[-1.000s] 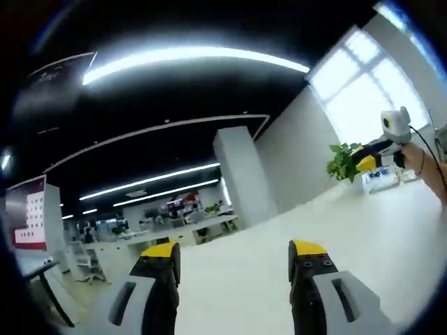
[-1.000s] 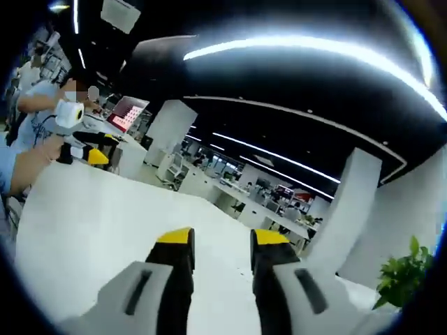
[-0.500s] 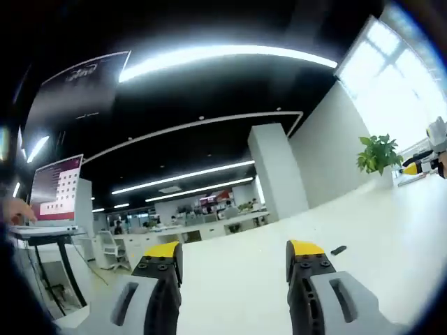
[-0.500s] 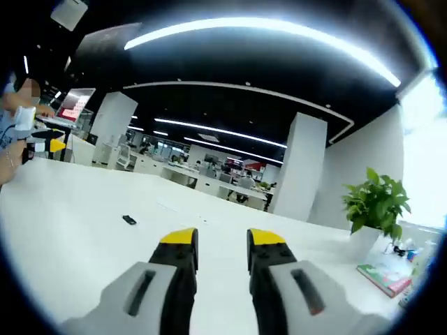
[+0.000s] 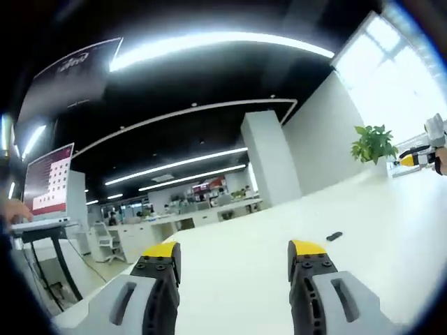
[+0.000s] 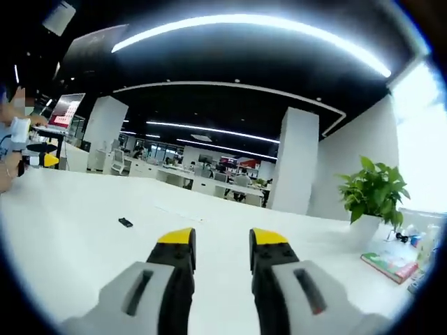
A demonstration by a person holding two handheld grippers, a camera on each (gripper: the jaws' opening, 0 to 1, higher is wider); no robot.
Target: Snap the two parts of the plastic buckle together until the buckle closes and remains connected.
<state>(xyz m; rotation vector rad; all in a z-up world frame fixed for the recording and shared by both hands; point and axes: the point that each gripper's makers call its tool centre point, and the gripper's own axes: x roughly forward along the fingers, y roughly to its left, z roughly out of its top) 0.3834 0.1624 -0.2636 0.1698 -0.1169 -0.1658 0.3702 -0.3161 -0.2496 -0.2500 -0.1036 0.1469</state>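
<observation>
While both tools are held above the white table (image 5: 391,230), the readings are as follows.

Left gripper (image 5: 234,255): bottom centre of the left gripper view; jaws released, wide gap, nothing between them.
Right gripper (image 6: 219,241): bottom centre of the right gripper view; jaws parted by a narrow gap, nothing between them.
Buckle piece (image 5: 334,236): small dark item lying flat on the table, right of centre in the left gripper view, well apart from the jaws; too small to tell whether it is one part or two.
Same buckle piece, right gripper view (image 6: 125,222): left of centre, on the table, well ahead of the jaws.
Other gripper: right gripper shows at the right edge of the left gripper view; left gripper shows at the left edge of the right gripper view.
Potted plant (image 6: 372,194): right side of the right gripper view, standing on the table.
Book (image 6: 390,266): lower right, near the plant.
Monitor (image 5: 47,181): left edge of the left gripper view, on a stand.
</observation>
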